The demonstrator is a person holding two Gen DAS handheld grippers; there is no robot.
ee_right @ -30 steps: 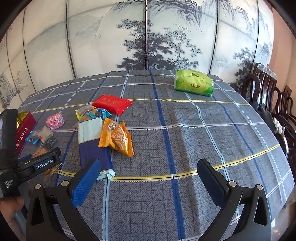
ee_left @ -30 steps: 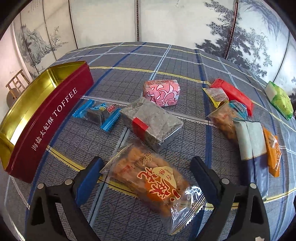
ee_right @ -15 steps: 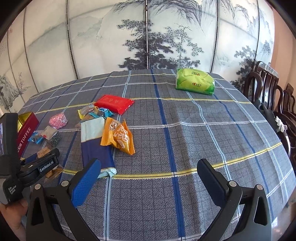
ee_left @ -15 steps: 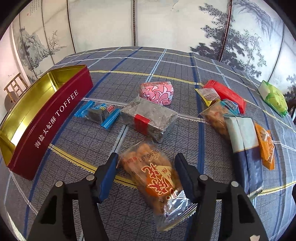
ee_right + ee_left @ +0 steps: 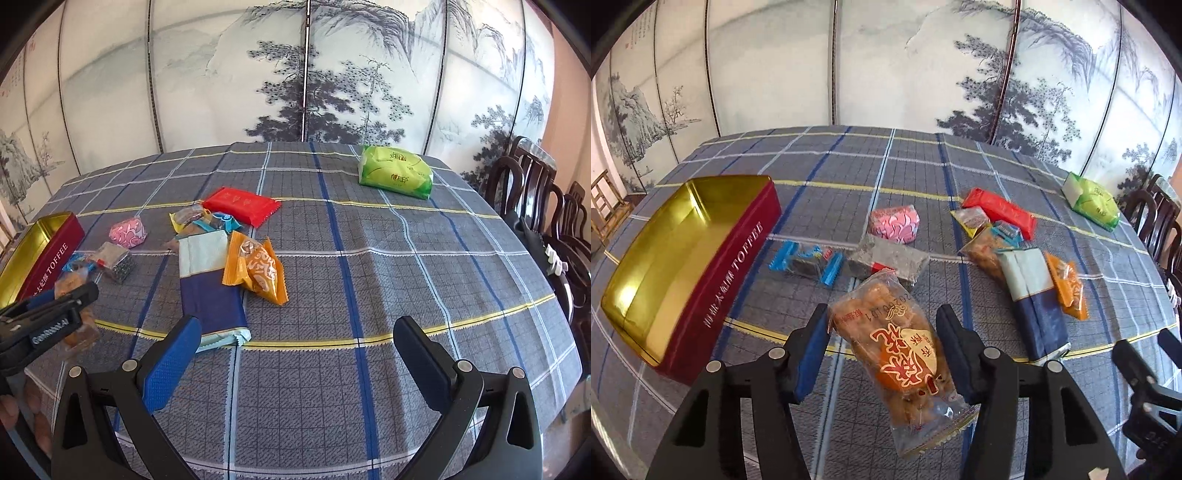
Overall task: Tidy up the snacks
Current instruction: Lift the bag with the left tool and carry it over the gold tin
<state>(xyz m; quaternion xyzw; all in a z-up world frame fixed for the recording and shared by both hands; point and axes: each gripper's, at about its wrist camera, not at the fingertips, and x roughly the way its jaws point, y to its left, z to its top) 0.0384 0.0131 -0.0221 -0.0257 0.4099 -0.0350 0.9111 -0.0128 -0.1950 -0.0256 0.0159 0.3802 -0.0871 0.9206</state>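
My left gripper point(image 5: 882, 314) is shut on a clear packet of brown fried snacks point(image 5: 897, 350) with a red and orange label, held tilted above the cloth. An open red TOFFEE tin point(image 5: 738, 258) with a gold inside lies to its left. In the right wrist view, the left gripper point(image 5: 48, 314) shows at the left edge with the snack packet point(image 5: 79, 332) in it. My right gripper point(image 5: 299, 325) stands open over bare cloth with nothing between its fingers.
Loose on the checked tablecloth point(image 5: 849, 166) are a blue-wrapped snack point(image 5: 807, 262), a grey packet point(image 5: 894, 258), a pink packet point(image 5: 894, 223), a red packet point(image 5: 999, 210), a blue-and-pale packet point(image 5: 1034, 295), an orange packet point(image 5: 1067, 288) and a green pack point(image 5: 1091, 199). Dark chairs point(image 5: 546, 206) stand at the right.
The left gripper's jaws closed on the fried snack packet, then rose with it, so the packet is off the cloth. The right gripper stayed open and hardly moved.
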